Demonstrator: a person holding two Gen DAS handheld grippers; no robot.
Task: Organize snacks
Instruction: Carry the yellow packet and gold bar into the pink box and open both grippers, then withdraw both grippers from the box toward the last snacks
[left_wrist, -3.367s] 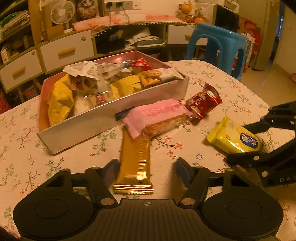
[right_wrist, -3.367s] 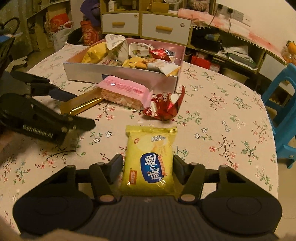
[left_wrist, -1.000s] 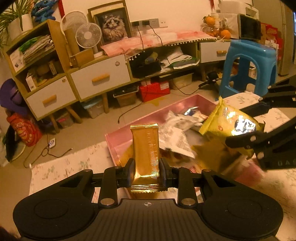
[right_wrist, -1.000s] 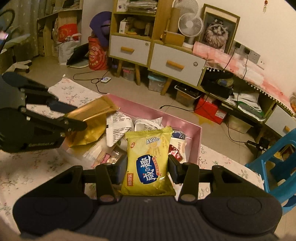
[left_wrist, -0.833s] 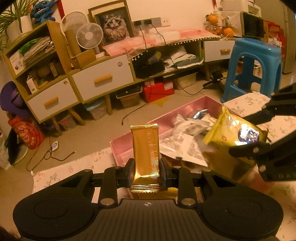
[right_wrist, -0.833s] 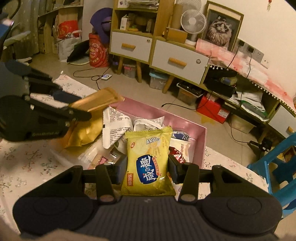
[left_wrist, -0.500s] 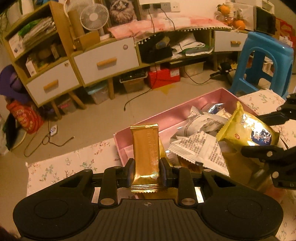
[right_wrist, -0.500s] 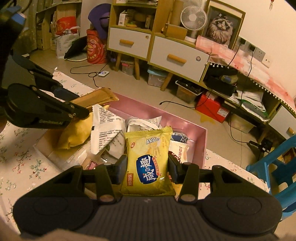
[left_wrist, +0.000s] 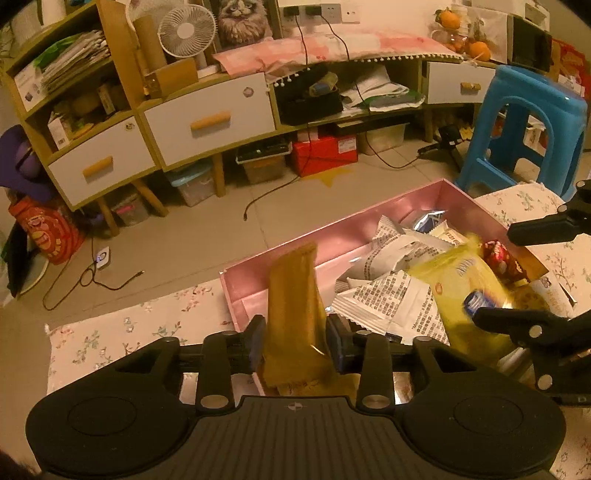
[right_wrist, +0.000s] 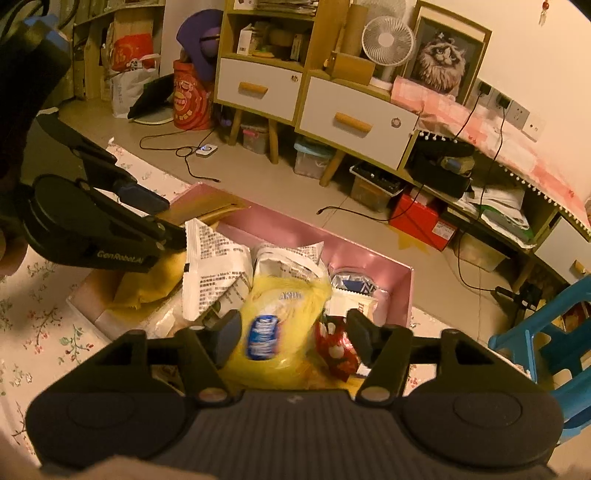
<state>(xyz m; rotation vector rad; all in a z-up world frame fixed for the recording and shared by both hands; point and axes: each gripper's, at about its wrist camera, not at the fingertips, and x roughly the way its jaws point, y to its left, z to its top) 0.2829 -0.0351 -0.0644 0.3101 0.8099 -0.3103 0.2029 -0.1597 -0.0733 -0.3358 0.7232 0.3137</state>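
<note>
Both grippers hover over the pink box (left_wrist: 332, 236), which holds several snack packets. My left gripper (left_wrist: 295, 339) has its jaws opening; the gold bar (left_wrist: 295, 302) still stands between the pads, tilted, blurred and slipping loose. In the right wrist view my right gripper (right_wrist: 291, 338) has its jaws opening wide, and the yellow packet (right_wrist: 280, 325) is blurred between them, free of both pads, dropping onto the pile. The left wrist view shows the yellow packet (left_wrist: 469, 295) between the right gripper's fingers (left_wrist: 517, 321). The left gripper (right_wrist: 170, 218) holds the gold bar (right_wrist: 207, 210) over the box's left end.
White printed packets (left_wrist: 388, 299) and a red wrapper (right_wrist: 336, 350) lie in the box. The floral tablecloth (left_wrist: 129, 332) ends just beyond the box (right_wrist: 369, 258). A blue stool (left_wrist: 532, 110) stands at the right, drawers and shelves behind.
Both pairs of jaws have widened. The gold bar has tipped over and begun to slide; the yellow packet has left the right pads and fallen toward the box. The left gripper drifted a little over the box.
</note>
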